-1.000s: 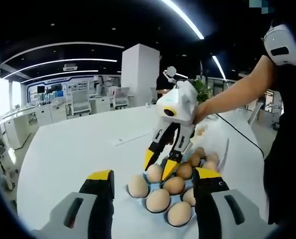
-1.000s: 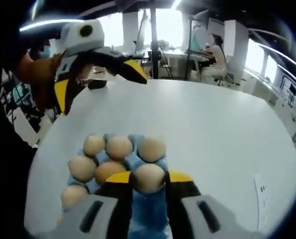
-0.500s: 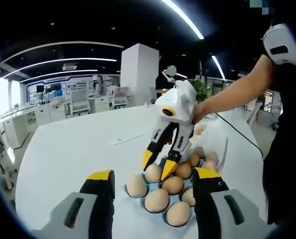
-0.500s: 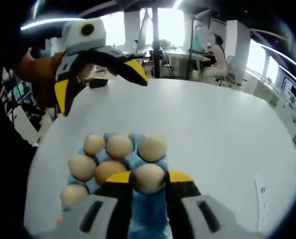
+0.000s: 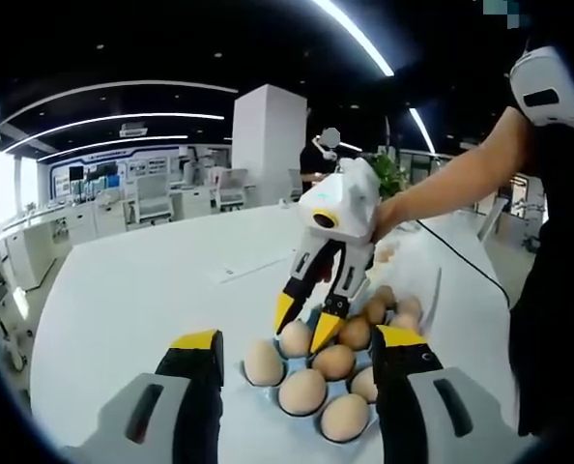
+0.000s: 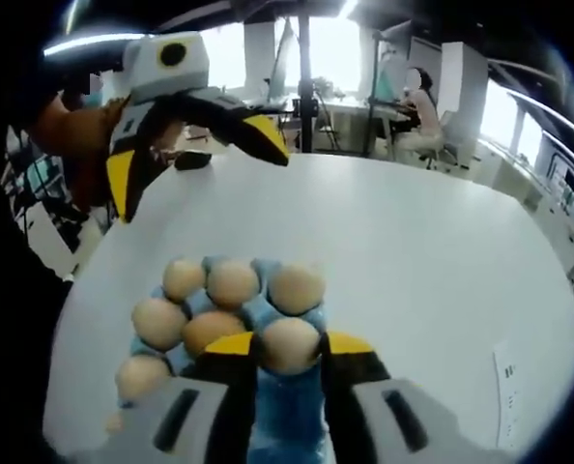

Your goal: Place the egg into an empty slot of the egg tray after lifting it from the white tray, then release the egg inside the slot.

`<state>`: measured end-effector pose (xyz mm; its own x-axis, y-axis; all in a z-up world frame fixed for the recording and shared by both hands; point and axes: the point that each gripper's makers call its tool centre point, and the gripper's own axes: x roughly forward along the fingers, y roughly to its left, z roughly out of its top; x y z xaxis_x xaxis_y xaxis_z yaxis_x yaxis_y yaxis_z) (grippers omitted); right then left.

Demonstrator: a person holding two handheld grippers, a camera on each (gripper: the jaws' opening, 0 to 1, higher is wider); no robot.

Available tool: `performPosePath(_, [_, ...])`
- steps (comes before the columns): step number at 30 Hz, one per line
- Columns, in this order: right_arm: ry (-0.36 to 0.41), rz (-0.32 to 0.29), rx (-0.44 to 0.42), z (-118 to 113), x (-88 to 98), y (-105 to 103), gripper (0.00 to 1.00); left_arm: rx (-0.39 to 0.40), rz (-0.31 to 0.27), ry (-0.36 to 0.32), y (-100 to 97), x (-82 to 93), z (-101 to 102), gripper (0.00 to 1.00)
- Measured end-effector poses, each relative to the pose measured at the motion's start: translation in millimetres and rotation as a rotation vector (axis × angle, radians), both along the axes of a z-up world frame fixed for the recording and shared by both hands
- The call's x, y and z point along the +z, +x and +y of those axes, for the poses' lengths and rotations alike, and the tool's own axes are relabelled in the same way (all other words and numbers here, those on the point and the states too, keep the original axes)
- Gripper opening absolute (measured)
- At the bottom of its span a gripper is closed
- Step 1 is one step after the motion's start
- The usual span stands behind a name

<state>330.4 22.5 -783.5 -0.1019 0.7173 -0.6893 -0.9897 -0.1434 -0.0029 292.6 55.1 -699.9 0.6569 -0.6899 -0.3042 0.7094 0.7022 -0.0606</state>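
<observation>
Table point(image 6: 413, 251), white, bears blue egg tray point(image 6: 285, 411) with seven eggs visible; left gripper point(image 6: 186, 145) hovers above, tilted, jaws spread, empty; right gripper point(image 6: 287, 350) angles down, jaws closed around egg point(image 6: 289, 343) over a tray slot.

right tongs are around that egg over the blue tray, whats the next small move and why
Probably open the right tongs a little. The egg between their tips already sits low among the other eggs in the blue egg tray, so it seems seated in a slot; letting go would finish the placing.
</observation>
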Motion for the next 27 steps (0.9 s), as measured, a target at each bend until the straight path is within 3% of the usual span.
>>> performPosePath(11, [-0.001, -0.023, 0.014, 0.1, 1.0, -1.0, 0.27, 0.004, -0.003, 0.004, -1.3, 1.8, 1.0, 0.63])
performPosePath(27, [0.015, 0.001, -0.017, -5.6, 8.2, 1.1, 0.3, -0.003, -0.01, 0.006, -2.4, 5.2, -4.2, 0.63])
